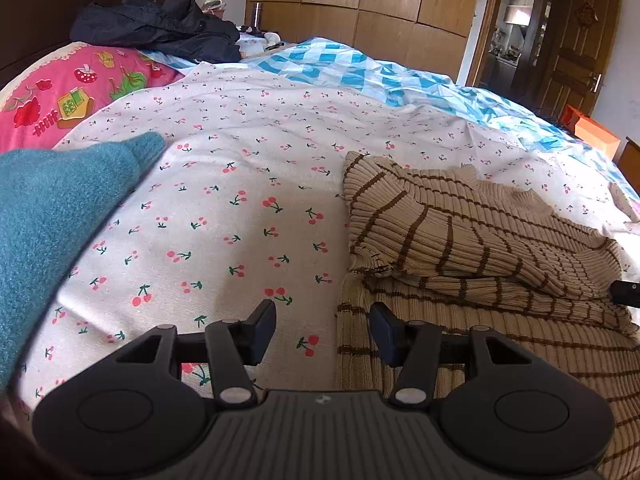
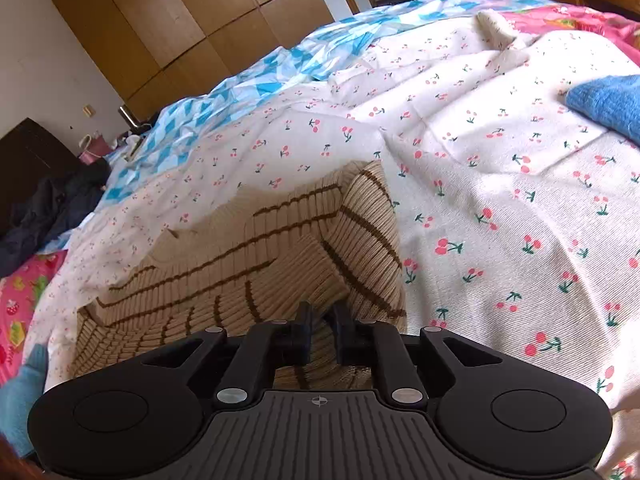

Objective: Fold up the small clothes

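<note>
Beige brown-striped ribbed sweater (image 1: 480,240) is lying partly folded on the cherry-print sheet (image 1: 240,184), one sleeve crossing over the body. Left gripper (image 1: 322,330) is hovering at the sweater's near left edge, fingers spread apart, nothing between them. Right gripper (image 2: 321,330) is pinching a raised fold of the sweater (image 2: 280,248), fingers drawn close on the knit. Teal knit garment (image 1: 52,224) is lying off to the left, apart from the sweater. Dark jacket (image 1: 160,28) is sitting heaped at the headboard end.

We count one striped sweater (image 1: 480,240) right of the jaws, one blue garment (image 1: 52,216) left, one dark jacket (image 1: 160,28) beyond.
</note>
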### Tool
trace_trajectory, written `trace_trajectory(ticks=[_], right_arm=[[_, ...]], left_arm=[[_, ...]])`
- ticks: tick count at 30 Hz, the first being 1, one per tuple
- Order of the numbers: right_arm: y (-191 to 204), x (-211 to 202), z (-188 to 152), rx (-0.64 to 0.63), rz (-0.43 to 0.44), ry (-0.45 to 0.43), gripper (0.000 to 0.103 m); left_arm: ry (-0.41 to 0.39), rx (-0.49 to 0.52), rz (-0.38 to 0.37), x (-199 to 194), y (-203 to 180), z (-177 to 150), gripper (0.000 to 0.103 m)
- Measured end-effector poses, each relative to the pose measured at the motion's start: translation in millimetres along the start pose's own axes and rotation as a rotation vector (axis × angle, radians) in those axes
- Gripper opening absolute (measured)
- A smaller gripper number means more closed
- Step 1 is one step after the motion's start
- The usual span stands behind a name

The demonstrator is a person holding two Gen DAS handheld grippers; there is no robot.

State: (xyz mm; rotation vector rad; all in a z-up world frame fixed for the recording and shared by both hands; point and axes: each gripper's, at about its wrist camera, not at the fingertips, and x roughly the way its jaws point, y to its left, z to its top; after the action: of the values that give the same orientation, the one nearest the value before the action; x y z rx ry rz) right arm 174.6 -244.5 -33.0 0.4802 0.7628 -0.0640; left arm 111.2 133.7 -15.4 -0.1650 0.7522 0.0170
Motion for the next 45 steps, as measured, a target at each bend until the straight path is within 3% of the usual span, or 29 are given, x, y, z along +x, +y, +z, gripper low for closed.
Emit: trace_trajectory(ticks=[10,13,16,23,28,30,34,41,45], right_arm=[[0,-6,6,-0.034,0.001,-0.022,0.014],[1,11,5,-0.062,-0.057,0.031,0.014],[4,12,3,-0.085,-0.061,0.041,0.014],[10,-29,-7,-0.152,0.015,0.073,0.014],[5,-77,-29,-0.184,0.072,0.172,0.015],[1,-97,-42,-0.204,0.071,0.218,0.022],[-10,-131,-68,-0.246,0.047,0.299,0.023],[-35,-164,-103,-0.253,-0.054,0.448,0.023],[-46,-168,-121,-0.213,-0.044,0.535,0.024]], left_arm=[[0.032,0.013,-0.004,2,-5,-7,0.056],[0.060,0.006,-0.001,4,-3,-8,0.056],[0.065,-0.009,-0.013,-2,1,-6,0.056],[0.115,0.008,-0.051,-35,10,-13,0.056],[0.192,0.024,-0.087,-65,11,-30,0.056],[0.239,0.003,-0.120,-75,12,-38,0.056],[0.320,-0.018,-0.166,-91,7,-56,0.055],[0.400,0.063,-0.181,-115,-10,-75,0.055],[0.438,0.092,-0.184,-118,-16,-78,0.055]])
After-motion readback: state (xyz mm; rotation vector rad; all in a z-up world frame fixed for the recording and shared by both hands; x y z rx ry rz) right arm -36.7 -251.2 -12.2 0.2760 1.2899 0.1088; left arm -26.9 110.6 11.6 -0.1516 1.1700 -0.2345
